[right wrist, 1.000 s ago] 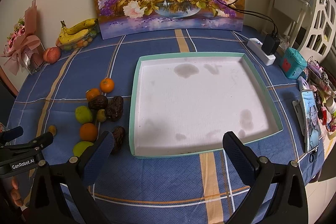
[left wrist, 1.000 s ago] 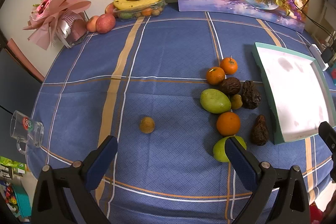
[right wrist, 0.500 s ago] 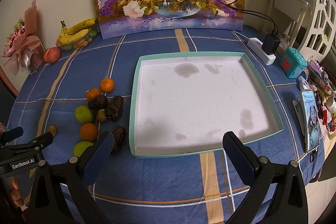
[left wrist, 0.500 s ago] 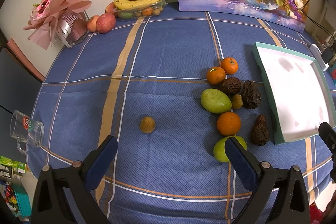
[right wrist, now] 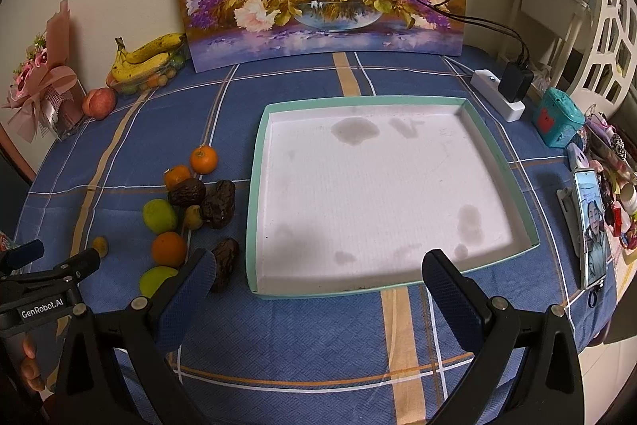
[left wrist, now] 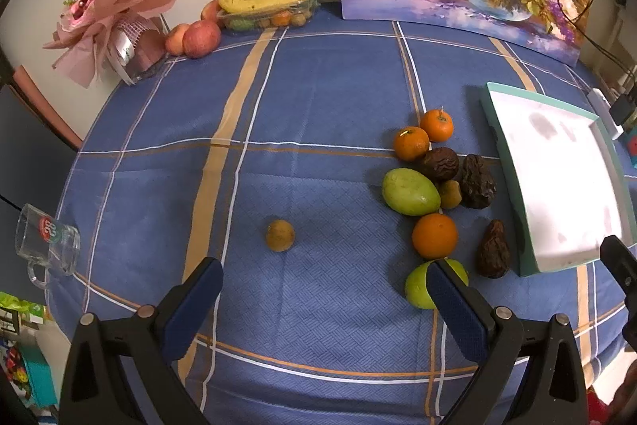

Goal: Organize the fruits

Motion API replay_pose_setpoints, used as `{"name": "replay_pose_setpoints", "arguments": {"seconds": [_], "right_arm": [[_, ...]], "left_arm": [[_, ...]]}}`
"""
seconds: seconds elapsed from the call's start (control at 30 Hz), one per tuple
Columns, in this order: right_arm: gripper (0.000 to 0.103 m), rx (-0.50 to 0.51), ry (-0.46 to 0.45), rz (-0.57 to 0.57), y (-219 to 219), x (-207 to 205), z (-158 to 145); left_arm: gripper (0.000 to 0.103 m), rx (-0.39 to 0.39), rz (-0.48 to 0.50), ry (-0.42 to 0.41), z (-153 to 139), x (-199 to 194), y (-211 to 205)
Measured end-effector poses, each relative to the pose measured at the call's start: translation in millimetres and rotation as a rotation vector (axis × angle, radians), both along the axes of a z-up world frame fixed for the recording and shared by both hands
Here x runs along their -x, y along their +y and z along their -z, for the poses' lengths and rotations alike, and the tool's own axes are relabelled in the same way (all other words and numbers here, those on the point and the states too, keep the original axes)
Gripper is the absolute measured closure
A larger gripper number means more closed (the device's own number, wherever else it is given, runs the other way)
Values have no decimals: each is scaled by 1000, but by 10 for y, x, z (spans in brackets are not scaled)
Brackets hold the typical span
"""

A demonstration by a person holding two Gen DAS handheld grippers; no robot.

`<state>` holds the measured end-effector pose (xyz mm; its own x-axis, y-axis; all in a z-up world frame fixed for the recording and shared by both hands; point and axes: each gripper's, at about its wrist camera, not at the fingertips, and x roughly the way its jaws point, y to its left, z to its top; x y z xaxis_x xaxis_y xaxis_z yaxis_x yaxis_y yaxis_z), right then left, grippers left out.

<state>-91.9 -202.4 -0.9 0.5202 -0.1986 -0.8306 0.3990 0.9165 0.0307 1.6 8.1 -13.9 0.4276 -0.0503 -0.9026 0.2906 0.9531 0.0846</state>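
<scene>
Blue-padded left gripper (left wrist: 324,283) gapes wide, empty, low centre. Small brown fruit (left wrist: 280,235), maybe longan, lies ahead between jaws; fruit cluster (left wrist: 434,182) right of centre. Advice: descend straight, straddle fruit, close gently.

Right view: right gripper (right wrist: 318,275) wide open, empty, over teal tray (right wrist: 254,162) near edge; cluster left of frame.

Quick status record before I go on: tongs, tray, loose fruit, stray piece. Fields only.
left tongs: open, holding nothing, above the cloth
right tongs: open, holding nothing, over the tray's near edge
tray: no fruit inside, stained floor
fruit cluster: left of tray on the cloth; three oranges, two green fruits, three dark wrinkled fruits, one small brown fruit
stray fruit: small, brown, alone, left of cluster
</scene>
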Motion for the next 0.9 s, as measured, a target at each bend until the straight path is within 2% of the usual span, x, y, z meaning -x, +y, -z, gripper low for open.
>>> {"name": "replay_pose_setpoints", "arguments": {"seconds": [0.17, 0.27, 0.4, 0.5, 0.57, 0.63, 0.8, 0.9], "right_arm": [[0, -21, 7, -11, -4, -85, 15], [0, -40, 10, -30, 3, -187, 31], [0, -45, 3, -85, 53, -317, 25], [2, -54, -7, -133, 133, -402, 10], [10, -73, -11, -162, 192, -473, 6], [23, -96, 1, -190, 248, -554, 26], [43, -141, 68, -244, 400, -724, 133], [50, -145, 110, -267, 473, -803, 204]], "left_arm": [[0, -7, -29, -36, -15, -80, 17], [0, 20, -70, -31, -28, -177, 83], [0, 45, -105, -53, -71, -300, 168], [0, 33, -118, -80, -102, -376, 223], [0, 58, -128, -39, -89, -455, 286], [0, 69, -148, -16, -85, -513, 349], [1, 99, -225, 59, -5, -645, 529], [6, 106, -269, 102, 100, -690, 602]]}}
